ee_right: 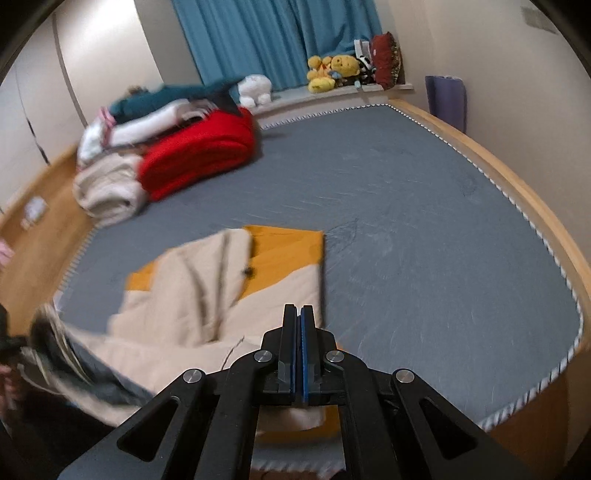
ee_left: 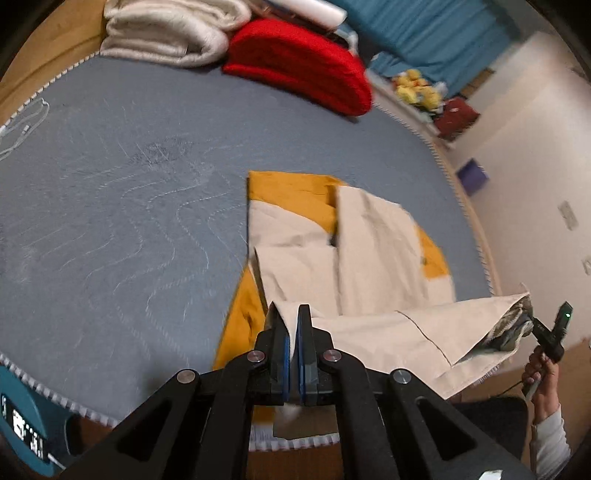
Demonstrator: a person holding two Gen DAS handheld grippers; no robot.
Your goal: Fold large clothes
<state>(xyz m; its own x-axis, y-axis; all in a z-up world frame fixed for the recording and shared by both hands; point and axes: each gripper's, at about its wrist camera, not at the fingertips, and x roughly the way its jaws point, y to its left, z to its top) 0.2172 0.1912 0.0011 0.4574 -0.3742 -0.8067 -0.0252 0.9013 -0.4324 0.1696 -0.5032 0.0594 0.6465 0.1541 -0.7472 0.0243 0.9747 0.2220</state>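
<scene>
Garment: a beige and mustard jacket (ee_left: 373, 251), lined and roomy, lies on the grey bed (ee_left: 122, 206) near its front edge, partly folded, with one beige hem lifted off the bed
Left gripper (ee_left: 293, 314): jaws closed on a fold of the beige hem, cloth pinched between the blue pads
Right gripper (ee_right: 298, 314): jaws closed flat together; in its own view no cloth shows between them, yet in the left view the far corner of the hem sits at its tip, so a hold there is likely but not certain
Handling: soft, limp and fairly light; it sags between the two holds and will slide on itself, not fragile
Where to hold: the two hem corners, kept well apart so the edge stays taut
Long axis: runs from the bed's front edge toward the far side, mustard end (ee_right: 286, 245) farthest away
Nearby: red blanket (ee_right: 195, 155) and cream blanket (ee_left: 166, 35), well apart from the jacket
</scene>
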